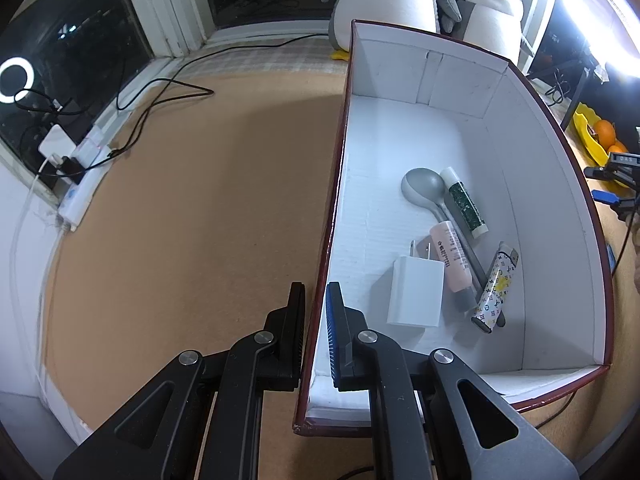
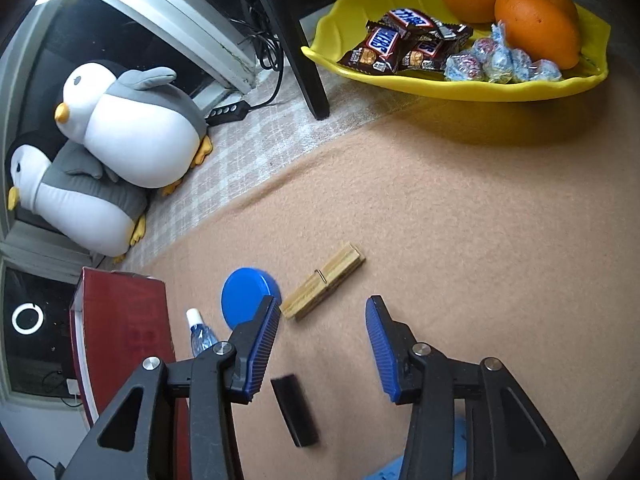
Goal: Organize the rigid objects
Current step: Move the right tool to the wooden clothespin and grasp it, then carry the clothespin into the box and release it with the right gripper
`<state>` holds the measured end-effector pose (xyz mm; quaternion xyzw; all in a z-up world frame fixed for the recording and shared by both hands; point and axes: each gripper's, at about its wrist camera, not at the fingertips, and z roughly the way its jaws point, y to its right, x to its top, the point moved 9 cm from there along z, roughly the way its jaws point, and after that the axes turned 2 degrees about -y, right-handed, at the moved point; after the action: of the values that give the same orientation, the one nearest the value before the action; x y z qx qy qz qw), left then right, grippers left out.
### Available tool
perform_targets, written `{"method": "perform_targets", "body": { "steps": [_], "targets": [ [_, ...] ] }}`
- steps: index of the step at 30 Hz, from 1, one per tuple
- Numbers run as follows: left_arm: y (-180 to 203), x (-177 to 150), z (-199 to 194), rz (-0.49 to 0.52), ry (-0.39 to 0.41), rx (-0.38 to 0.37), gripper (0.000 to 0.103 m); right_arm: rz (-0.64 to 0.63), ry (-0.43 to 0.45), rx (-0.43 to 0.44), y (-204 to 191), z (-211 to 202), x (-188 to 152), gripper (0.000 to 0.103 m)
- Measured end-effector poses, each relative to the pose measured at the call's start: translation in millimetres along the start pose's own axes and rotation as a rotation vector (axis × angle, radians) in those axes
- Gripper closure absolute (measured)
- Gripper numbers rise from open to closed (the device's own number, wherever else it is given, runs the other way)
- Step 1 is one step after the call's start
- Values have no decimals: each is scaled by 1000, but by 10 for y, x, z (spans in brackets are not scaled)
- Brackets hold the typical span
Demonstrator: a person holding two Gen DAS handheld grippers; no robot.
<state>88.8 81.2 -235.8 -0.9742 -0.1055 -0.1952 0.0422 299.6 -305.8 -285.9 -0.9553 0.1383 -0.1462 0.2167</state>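
Observation:
My left gripper (image 1: 316,304) is shut on the left wall of a red box with a white inside (image 1: 552,184). In the box lie a grey spoon (image 1: 424,190), a green-labelled tube (image 1: 466,204), a pink tube (image 1: 452,256), a white charger plug (image 1: 416,296) and a patterned lighter (image 1: 496,288). My right gripper (image 2: 322,302) hangs open over the tan cloth with nothing held. Just beyond its fingertips lies a wooden clothespin (image 2: 324,286). A blue round lid (image 2: 246,296) is partly behind the left finger. A black block (image 2: 294,410) lies between the fingers, and a small clear bottle (image 2: 200,332) lies beside the red box (image 2: 128,320).
A yellow tray (image 2: 460,88) with oranges and wrapped sweets stands at the far right. Two plush penguins (image 2: 132,128) lie by the window. A black leg (image 2: 304,60) stands near the tray. Cables (image 1: 160,92) and a power strip (image 1: 76,200) line the left edge.

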Motion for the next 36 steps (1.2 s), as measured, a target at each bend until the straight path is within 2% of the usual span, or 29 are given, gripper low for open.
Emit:
{"method": "perform_targets", "body": {
  "steps": [8, 12, 17, 19, 23, 25, 36],
  "targets": [
    [-7, -7, 9, -11, -1, -2, 94, -23, -14, -47, -53, 137, 89, 64],
    [-10, -5, 7, -15, 0, -4, 94, -74, -30, -123, -65, 170, 114, 71],
    [-12, -7, 9, -13, 1, -9, 94, -182, -56, -205, -131, 214, 104, 72],
    [-13, -8, 6, -13, 2, -12, 94, -210, -66, -228, -150, 239, 105, 79],
    [-13, -10, 6, -14, 4, -15, 94, -300, -79, -298, -165, 275, 102, 86],
    [-11, -11, 5, -15, 5, -18, 94, -323, -77, -311, -156, 277, 97, 92],
    [2, -6, 5, -18, 9, -22, 94, -307, -38, -249, -37, 148, -104, 92]
  ]
}}
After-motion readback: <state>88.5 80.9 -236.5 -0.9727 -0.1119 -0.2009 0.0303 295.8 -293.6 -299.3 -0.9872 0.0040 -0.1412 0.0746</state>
